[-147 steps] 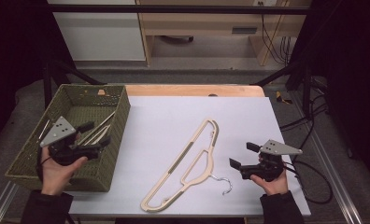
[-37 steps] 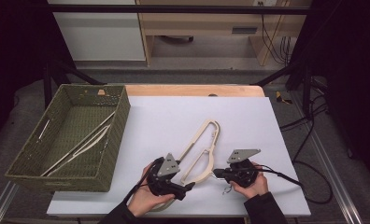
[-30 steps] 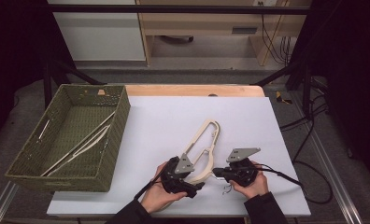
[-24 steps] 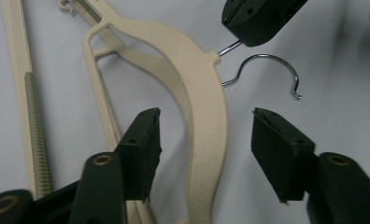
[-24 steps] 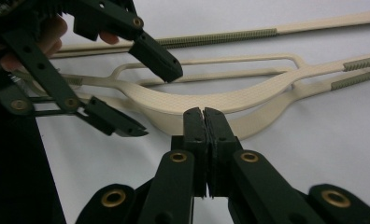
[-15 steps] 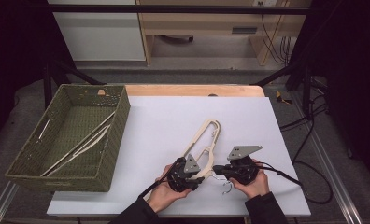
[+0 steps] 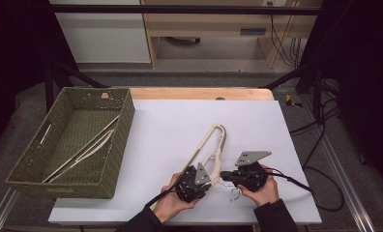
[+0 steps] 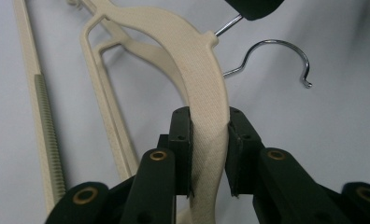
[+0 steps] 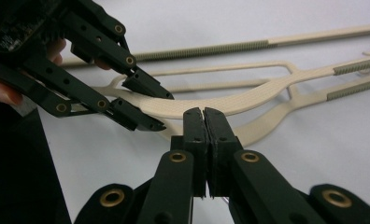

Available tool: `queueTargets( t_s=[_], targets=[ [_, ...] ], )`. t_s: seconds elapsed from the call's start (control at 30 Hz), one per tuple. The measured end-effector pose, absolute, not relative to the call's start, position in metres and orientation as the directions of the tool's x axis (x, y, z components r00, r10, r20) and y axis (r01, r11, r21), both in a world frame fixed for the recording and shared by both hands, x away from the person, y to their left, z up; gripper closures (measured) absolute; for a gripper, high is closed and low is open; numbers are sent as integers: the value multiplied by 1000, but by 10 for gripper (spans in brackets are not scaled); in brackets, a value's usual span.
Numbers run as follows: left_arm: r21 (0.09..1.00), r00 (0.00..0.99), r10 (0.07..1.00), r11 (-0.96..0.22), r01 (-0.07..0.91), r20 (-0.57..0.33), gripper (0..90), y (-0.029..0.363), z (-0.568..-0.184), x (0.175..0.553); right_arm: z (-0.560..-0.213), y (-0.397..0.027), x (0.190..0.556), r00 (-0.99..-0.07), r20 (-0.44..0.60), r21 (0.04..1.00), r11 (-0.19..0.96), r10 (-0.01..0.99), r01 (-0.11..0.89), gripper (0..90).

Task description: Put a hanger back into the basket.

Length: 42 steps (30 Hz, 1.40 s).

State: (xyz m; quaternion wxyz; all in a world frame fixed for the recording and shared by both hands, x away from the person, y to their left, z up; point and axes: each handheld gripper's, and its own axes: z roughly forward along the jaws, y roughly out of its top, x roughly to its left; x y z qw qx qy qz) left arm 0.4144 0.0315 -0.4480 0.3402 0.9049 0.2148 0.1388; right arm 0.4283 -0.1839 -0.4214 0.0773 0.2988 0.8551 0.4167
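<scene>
1. Fingers first – left gripper (image 7: 195, 180) has just been closing, and its pads (image 8: 182, 140) now clamp the broad cream shoulder of the top hanger (image 8: 206, 88), seen in the left gripper view.
2. Right gripper (image 7: 229, 177): jaws pressed together. The thin wire stem of the hook (image 8: 272, 58) runs into its tip, so it likely pinches that stem; the pinch itself is hidden.
3. Basket (image 7: 117, 145) sits at 9 o'clock on the table (image 7: 180, 116), with more hangers (image 7: 85, 150) lying inside.
4. Stacked hangers lie near table centre, arms running off to 1 o'clock from the grippers, hook at 6 o'clock by the right hand.
5. Why two grips – my read: right pins the hook so the pile cannot swivel, while left takes the shoulder to peel off one hanger for the basket.
</scene>
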Motion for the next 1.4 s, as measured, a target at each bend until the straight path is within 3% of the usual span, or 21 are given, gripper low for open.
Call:
queueTargets(
  t_s=[0.23,0.4,0.73,1.4],
  targets=[
    [682,868,484,-673,288,111,755,37,-440,413,-398,-206,421,-781,114,851,346,614,396,766],
    [698,858,501,-653,294,108,762,45,-431,413,-389,-226,419,-725,86,893,269,684,360,600],
    [737,811,574,-596,319,112,789,72,-418,414,-402,-239,425,-670,142,886,208,729,415,319],
    [789,683,723,-476,388,100,856,127,-399,438,-420,-247,431,-632,198,861,175,749,478,161]
  ],
)
